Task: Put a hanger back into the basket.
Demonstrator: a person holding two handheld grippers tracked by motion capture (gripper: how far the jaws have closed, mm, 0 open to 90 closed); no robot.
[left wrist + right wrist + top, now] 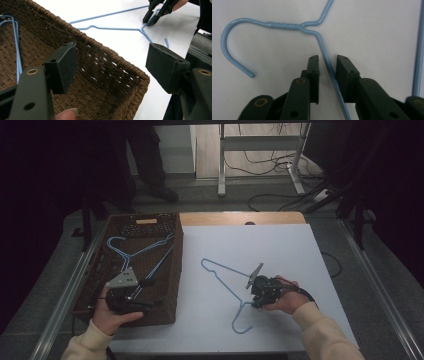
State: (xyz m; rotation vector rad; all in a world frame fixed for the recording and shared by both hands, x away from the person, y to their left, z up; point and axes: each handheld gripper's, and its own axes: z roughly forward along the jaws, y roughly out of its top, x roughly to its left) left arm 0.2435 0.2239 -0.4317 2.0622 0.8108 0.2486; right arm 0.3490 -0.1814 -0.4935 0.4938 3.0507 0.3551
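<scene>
straddling the blue hanger (329, 65), the right gripper (327, 65) stands slightly apart; the left gripper (112, 65) gapes empty.

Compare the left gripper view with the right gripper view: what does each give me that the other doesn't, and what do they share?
The left gripper view gives the brown woven basket, the blue hangers in it, and the left gripper with its jaws wide apart over the basket's corner.

The right gripper view gives the hook and the twisted wrap up close. The wire runs between the jaws of the right gripper, with a gap at one pad.

Both show the blue hanger on the white table and the right gripper near its neck.
</scene>
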